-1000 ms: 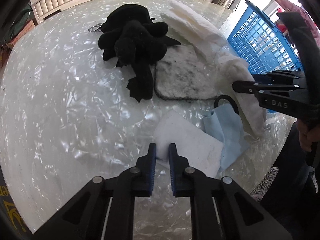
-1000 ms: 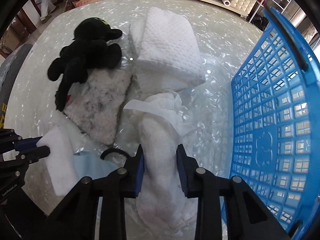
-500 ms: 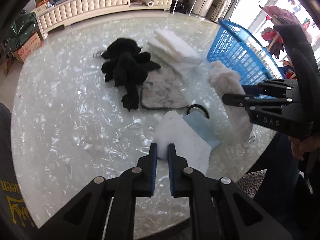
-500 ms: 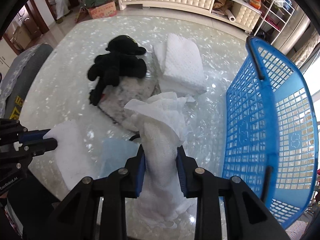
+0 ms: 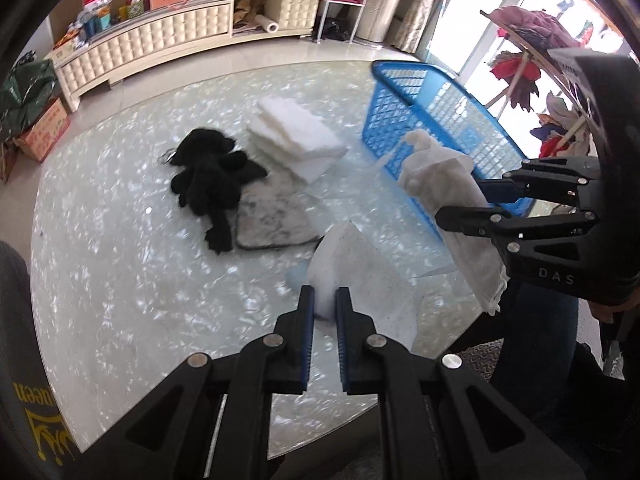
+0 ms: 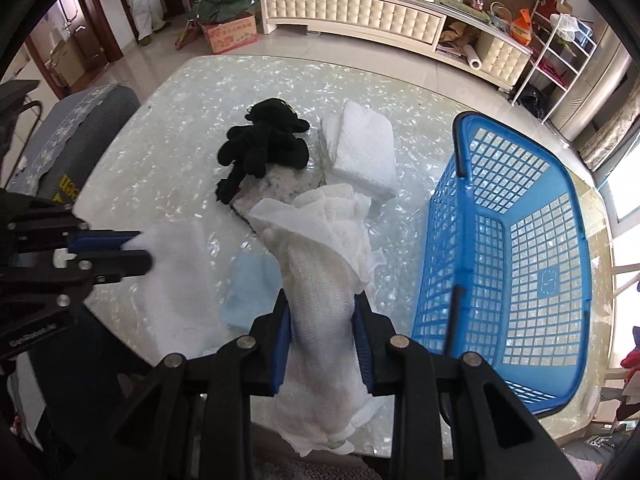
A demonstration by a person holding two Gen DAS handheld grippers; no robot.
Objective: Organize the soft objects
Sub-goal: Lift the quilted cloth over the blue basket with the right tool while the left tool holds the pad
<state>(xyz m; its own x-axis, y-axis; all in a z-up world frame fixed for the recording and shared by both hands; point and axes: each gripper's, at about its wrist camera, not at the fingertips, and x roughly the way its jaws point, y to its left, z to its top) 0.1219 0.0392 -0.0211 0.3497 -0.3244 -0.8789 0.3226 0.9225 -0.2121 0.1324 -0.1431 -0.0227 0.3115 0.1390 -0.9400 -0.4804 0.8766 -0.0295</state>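
Both tools are loaded. Right tool is clamped on a bunched white gauze cloth, which hangs clear of the desk, tail drooping below the jaws. Left tool is pinched on the corner of a white foam sheet, which is raised at that corner; whether its far edge is off the glass cannot be told.

The blue basket sits on the right side of the desk, open top, and looks empty from the right wrist view. Likely step: carry the cloth over the rim and drop it in.

To do it well:
- Lift high enough that the drooping tail clears the near rim, or it may snag on the lattice.
- Centre over the basket floor before opening the jaws; gauze could cling to the pads, so open wide.
- Hold the left tool back so the sheet does not cross the right tool's path.

Left on the desk: black plush toy, grey mat under it, stack of white pads, light blue mask.
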